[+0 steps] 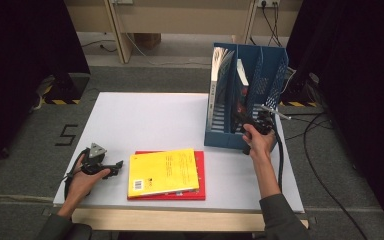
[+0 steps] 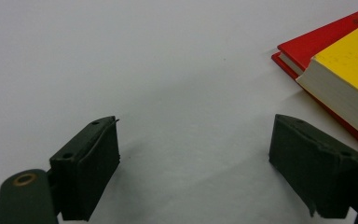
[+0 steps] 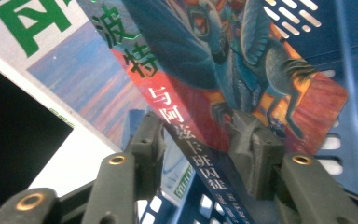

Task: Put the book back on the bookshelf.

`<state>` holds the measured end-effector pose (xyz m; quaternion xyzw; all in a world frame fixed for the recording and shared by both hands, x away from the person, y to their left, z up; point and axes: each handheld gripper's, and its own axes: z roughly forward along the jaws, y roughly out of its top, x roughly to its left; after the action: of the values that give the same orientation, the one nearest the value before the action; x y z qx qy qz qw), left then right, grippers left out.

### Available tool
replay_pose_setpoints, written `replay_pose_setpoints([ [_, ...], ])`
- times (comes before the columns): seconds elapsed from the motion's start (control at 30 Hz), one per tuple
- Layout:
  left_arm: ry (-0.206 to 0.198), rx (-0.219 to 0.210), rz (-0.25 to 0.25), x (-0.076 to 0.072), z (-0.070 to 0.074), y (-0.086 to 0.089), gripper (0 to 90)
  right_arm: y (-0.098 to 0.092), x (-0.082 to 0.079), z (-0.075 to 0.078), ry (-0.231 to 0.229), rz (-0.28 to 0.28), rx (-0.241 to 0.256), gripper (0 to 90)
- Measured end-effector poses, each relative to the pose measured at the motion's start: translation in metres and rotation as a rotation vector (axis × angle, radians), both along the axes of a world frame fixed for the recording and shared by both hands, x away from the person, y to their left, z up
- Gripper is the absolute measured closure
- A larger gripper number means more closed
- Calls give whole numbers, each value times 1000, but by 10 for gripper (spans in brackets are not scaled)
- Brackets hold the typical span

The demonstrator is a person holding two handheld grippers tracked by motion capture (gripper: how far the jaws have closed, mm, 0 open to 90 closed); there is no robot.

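- Your left claw [image 1: 115, 166] rests on the desk [image 1: 145, 120] with its jaws spread wide and nothing between them, just beside the yellow book [image 1: 163, 171] lying on the red book [image 1: 200, 192].
- Farther off, your right claw [image 3: 200, 140] is clenched on the spine of the illustrated book [image 3: 242, 70], which stands in the blue file rack [image 1: 260, 65].
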<state>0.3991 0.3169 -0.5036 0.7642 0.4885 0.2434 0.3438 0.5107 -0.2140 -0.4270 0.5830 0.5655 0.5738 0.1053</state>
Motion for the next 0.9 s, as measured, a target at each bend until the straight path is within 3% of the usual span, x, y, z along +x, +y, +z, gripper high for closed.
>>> replay_pose_setpoints([
  [0.13, 2, 1, 0, 0, 0, 0, 147, 8, 5, -1, -3, 5, 8, 549],
  [0.27, 3, 2, -1, 1, 0, 1, 145, 0, 1, -5, 2, 45, 67, 545],
  [0.37, 3, 3, 1, 0, 0, 0, 145, -3, -1, -5, 10, 45, 68, 555],
  [0.5, -4, 11, -1, 0, 0, -1, 149, -1, 6, -4, -9, -2, 24, 591],
  [0.7, 2, 4, 3, 0, 0, 0, 145, 2, 16, 0, -9, 31, -67, 583],
  [0.9, 4, 2, -1, 1, 0, 1, 145, 1, 12, 3, 19, 43, -46, 547],
])
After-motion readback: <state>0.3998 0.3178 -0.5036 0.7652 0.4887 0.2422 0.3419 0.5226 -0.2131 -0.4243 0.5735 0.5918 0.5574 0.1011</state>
